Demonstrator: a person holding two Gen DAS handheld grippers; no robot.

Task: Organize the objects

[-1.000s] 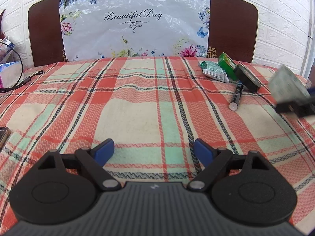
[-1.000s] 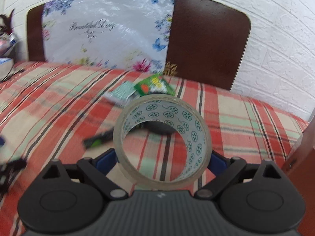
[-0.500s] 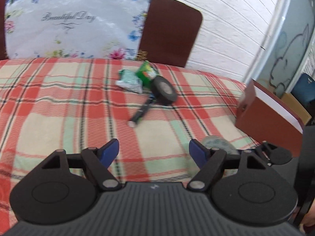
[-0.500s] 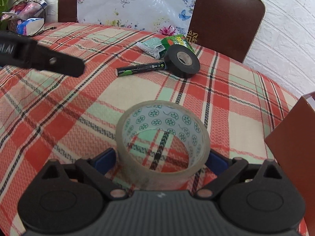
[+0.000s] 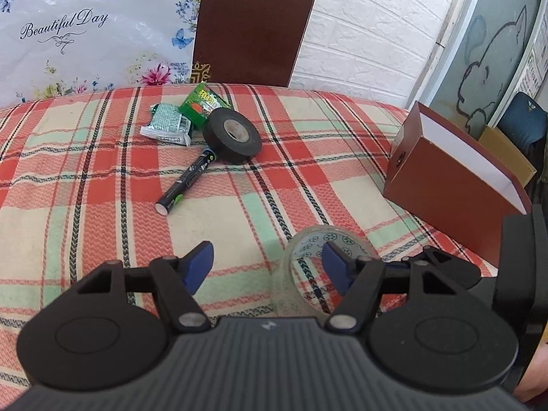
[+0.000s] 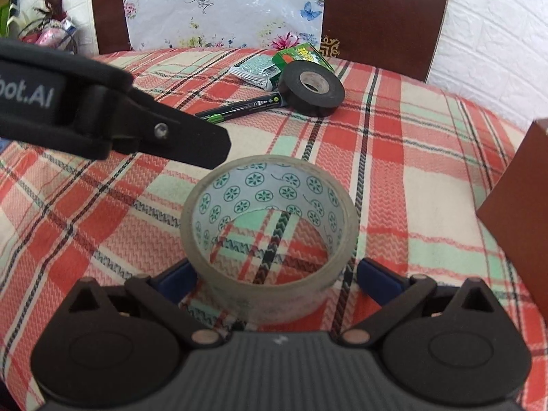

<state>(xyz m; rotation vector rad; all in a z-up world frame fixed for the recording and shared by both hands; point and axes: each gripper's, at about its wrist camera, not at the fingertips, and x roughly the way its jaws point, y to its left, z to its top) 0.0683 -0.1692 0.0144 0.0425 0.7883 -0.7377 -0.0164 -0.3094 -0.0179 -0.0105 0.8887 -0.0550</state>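
My right gripper (image 6: 274, 277) is shut on a roll of clear tape (image 6: 269, 236) with a green-patterned core, held low over the plaid tablecloth (image 6: 411, 171). The roll also shows in the left wrist view (image 5: 301, 274), just right of and behind my left gripper (image 5: 269, 267), which is open and empty. Further off lie a black tape roll (image 5: 232, 135), a black and green marker (image 5: 186, 181), a silver-green packet (image 5: 166, 125) and a green box (image 5: 202, 102). The left gripper's body crosses the right wrist view at the left (image 6: 102, 109).
An open brown box (image 5: 452, 178) with a white inside stands at the table's right edge; its corner shows in the right wrist view (image 6: 520, 198). Behind the table are a brown chair back (image 5: 253, 24) and a floral plastic sheet (image 5: 85, 34).
The left gripper swung right and closer to the right gripper, so the brown box and clear tape came into its view. The right gripper lowered the tape towards the cloth.
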